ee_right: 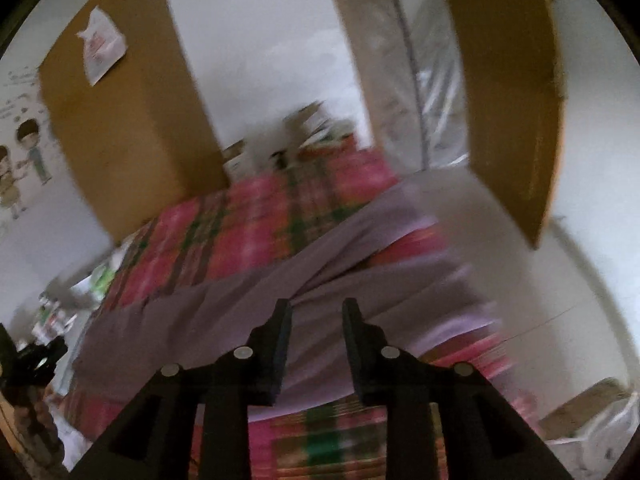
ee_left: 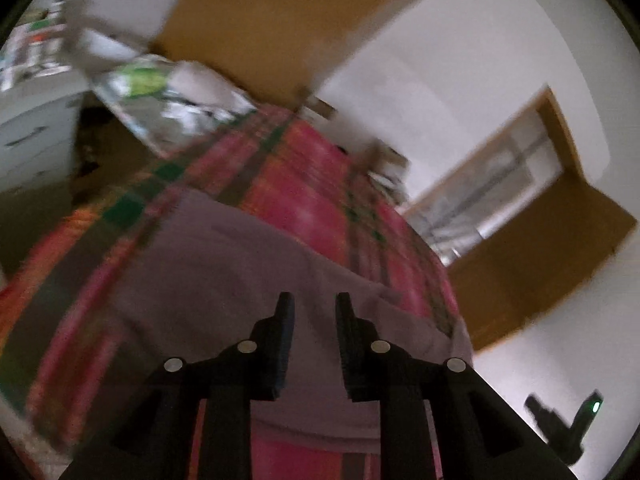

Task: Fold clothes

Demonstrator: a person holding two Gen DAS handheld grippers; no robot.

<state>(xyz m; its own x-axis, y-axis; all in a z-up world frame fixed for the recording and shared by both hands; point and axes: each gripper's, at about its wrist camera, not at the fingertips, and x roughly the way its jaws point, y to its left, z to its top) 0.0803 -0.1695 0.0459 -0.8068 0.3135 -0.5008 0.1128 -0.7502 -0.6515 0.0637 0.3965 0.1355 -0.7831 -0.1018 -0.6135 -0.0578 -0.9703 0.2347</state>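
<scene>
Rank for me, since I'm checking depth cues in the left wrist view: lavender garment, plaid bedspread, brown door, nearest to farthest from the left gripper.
1. Lavender garment, directly beneath and ahead of the open left gripper.
2. Plaid bedspread, stretching beyond it.
3. Brown door, top centre, past the bed.

A bed (ee_left: 304, 184) covered in a pink, orange and green plaid blanket (ee_right: 240, 232) fills the middle of both wrist views, blurred by motion. A lilac garment (ee_left: 224, 272) lies spread directly on the blanket, running across the lower centre of the left wrist frame and from lower left to centre right in the right wrist frame (ee_right: 208, 312). At the bed's far end, upper left of the left wrist frame, a pillow with a green-and-white print (ee_left: 160, 92) rests on the covering. Small, indistinct items sit at the bed's far edge, near upper centre of the right wrist frame.
</scene>
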